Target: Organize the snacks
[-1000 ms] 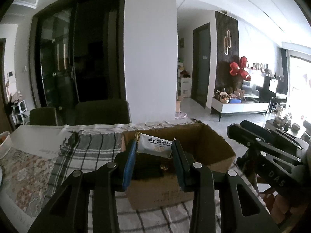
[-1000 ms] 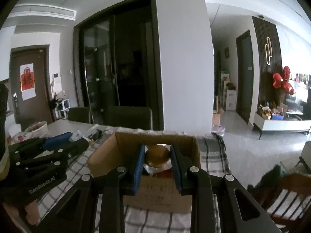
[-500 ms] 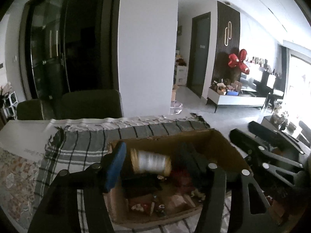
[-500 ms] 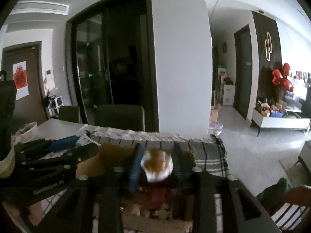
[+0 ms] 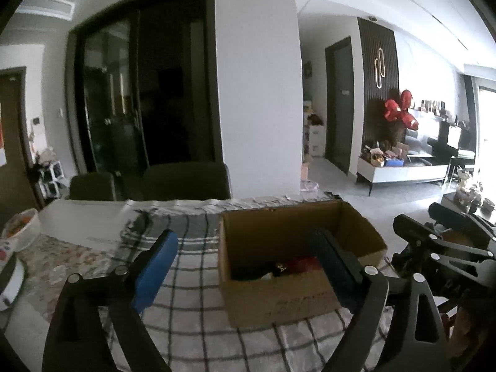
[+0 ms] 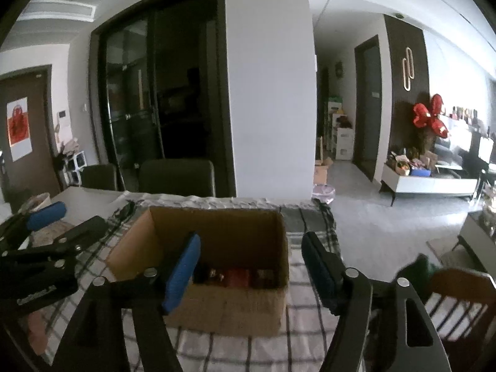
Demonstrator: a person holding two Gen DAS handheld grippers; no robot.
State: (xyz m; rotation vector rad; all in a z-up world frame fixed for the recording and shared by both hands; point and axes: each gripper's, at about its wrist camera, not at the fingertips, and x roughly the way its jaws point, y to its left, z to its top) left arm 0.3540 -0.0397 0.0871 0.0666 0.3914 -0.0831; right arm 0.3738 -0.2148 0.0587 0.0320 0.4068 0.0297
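An open cardboard box (image 5: 272,297) (image 6: 229,307) stands on a checked tablecloth, with dark and red snack packets (image 5: 279,268) (image 6: 235,276) lying inside. My left gripper (image 5: 245,248) hovers before the box with its jaws opening wide and nothing between them. Its right finger overlaps the box's near right side. My right gripper (image 6: 251,248) also faces the box, jaws opening, with nothing held. Each gripper shows at the edge of the other's view: the right gripper (image 5: 443,248) and the left gripper (image 6: 46,248).
A checked cloth (image 5: 192,319) covers the table, with a floral mat (image 5: 52,257) and a white bowl (image 5: 18,232) at the left. Two dark chairs (image 5: 186,179) stand behind the table. A wooden chair (image 6: 458,291) is at the lower right.
Both grippers let go of their snacks, a white-labelled packet from the left and a round gold-wrapped one from the right. The snacks dropped into the box, the jaws spread wide, and both grippers drew back.
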